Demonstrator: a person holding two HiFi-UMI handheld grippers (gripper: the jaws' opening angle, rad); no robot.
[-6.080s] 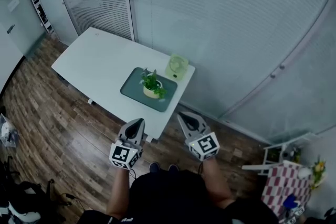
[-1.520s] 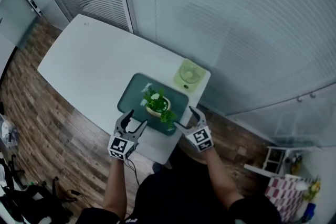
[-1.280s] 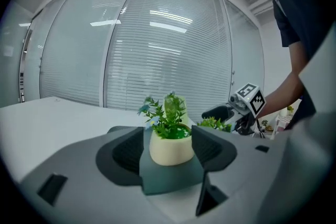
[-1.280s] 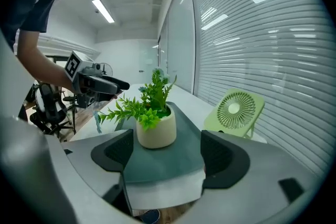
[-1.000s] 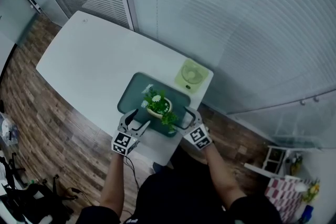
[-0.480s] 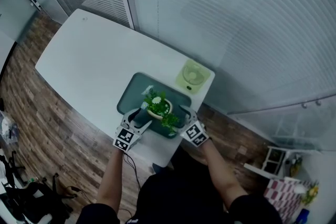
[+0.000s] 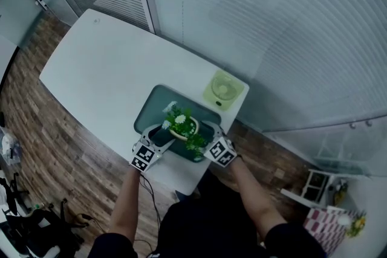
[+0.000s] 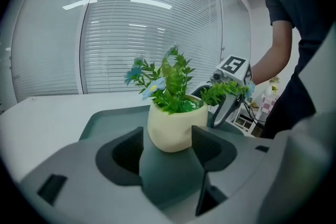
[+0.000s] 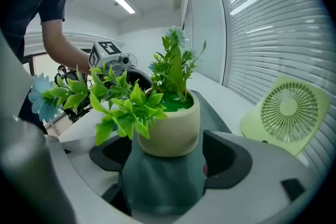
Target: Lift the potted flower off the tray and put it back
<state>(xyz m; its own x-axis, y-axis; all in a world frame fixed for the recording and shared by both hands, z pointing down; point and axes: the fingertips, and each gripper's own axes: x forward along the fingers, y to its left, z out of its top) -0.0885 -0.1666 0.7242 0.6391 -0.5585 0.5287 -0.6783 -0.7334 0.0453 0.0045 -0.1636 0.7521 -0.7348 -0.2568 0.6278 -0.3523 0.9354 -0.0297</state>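
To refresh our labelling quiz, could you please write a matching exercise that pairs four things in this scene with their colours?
Things:
1. pot
2. tray
3. fan
4. table

Colours:
A. pale yellow-green
B. white
C. cream
D. dark grey-green

Pairs: 1-C, 2-D, 3-A, 4-B
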